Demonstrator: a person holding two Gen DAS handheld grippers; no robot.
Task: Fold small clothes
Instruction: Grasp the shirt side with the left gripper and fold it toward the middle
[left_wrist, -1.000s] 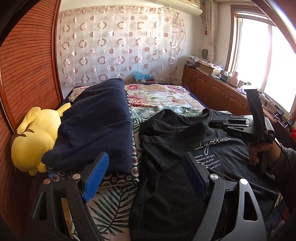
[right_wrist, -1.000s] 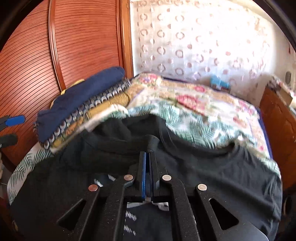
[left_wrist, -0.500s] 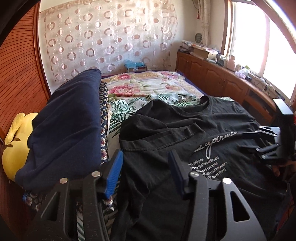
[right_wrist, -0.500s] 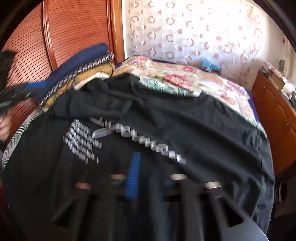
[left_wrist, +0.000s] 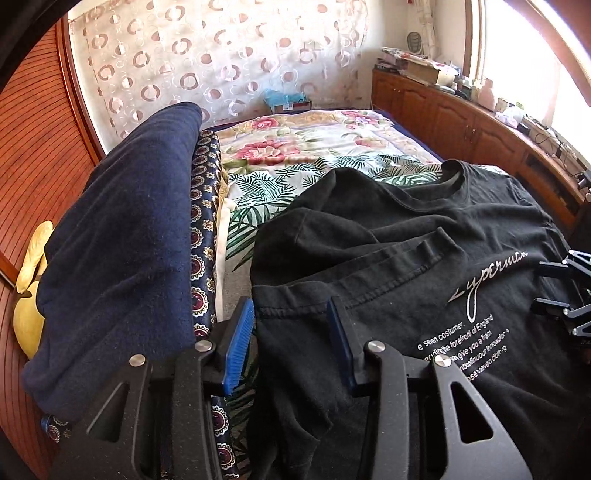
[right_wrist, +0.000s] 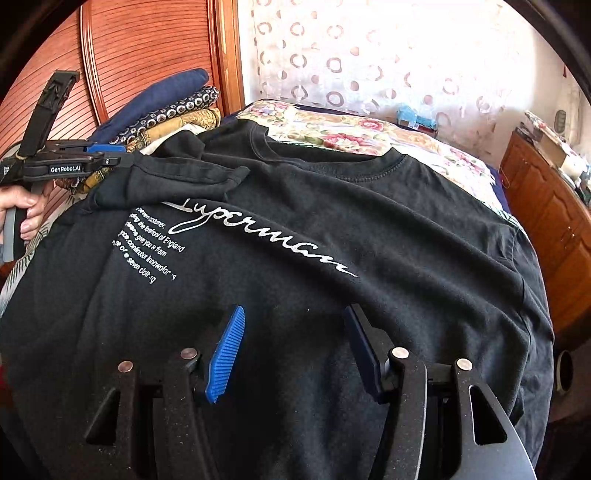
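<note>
A black T-shirt with white script lettering lies spread on the bed, front up; it also shows in the right wrist view. One sleeve is folded in over the chest. My left gripper is open, its blue pads on either side of the shirt's left edge by the folded sleeve. My right gripper is open and empty, just above the shirt's lower front. The left gripper shows in the right wrist view, at the folded sleeve.
A stack of folded blankets, dark blue on top, lies along the left of the bed beside a yellow plush toy. The floral bedspread stretches behind the shirt. Wooden cabinets run along the right.
My right gripper has opened, let go of the shirt and drawn back over the lower front. My left gripper has moved in to the shirt's left edge at the folded sleeve.
</note>
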